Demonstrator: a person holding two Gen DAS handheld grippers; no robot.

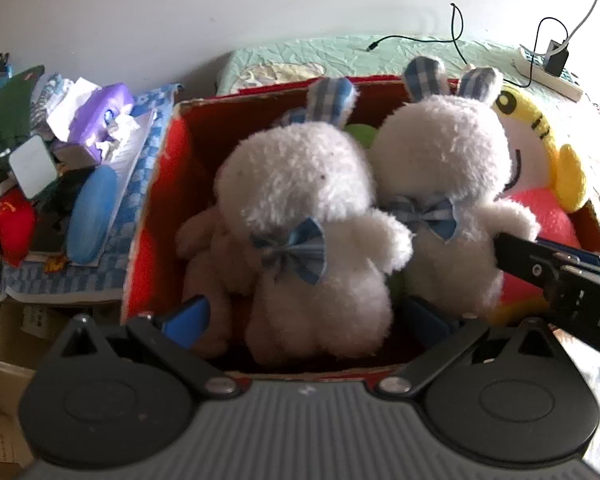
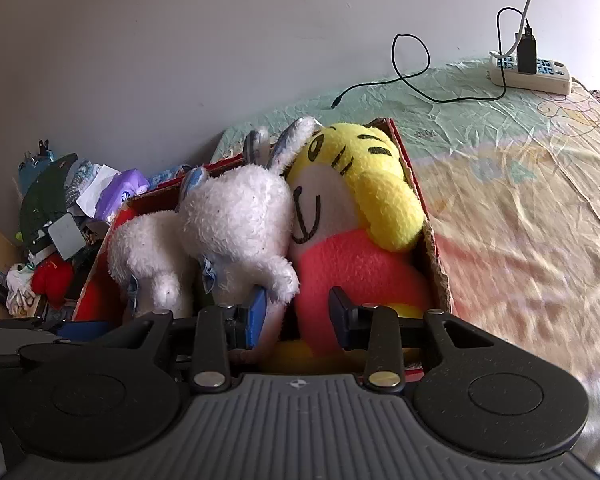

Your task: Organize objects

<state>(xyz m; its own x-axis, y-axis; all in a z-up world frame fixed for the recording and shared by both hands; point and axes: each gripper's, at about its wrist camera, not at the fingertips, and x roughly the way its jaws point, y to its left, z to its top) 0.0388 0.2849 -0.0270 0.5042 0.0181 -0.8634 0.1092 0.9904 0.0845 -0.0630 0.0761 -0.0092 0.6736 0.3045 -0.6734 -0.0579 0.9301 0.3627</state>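
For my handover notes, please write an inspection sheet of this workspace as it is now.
Surface: bed sheet, crumpled, pastel.
Job's things: red cardboard box holding two white plush rabbits, a tiger plush and a beige plush.
Clutter: purple tissue pack and red plush in a pile left of the box.
Grippers: left gripper astride the nearer rabbit, contact unclear; right gripper around the tiger's red body.
Cables: black cable, power strip.
Surroundings: plain wall.
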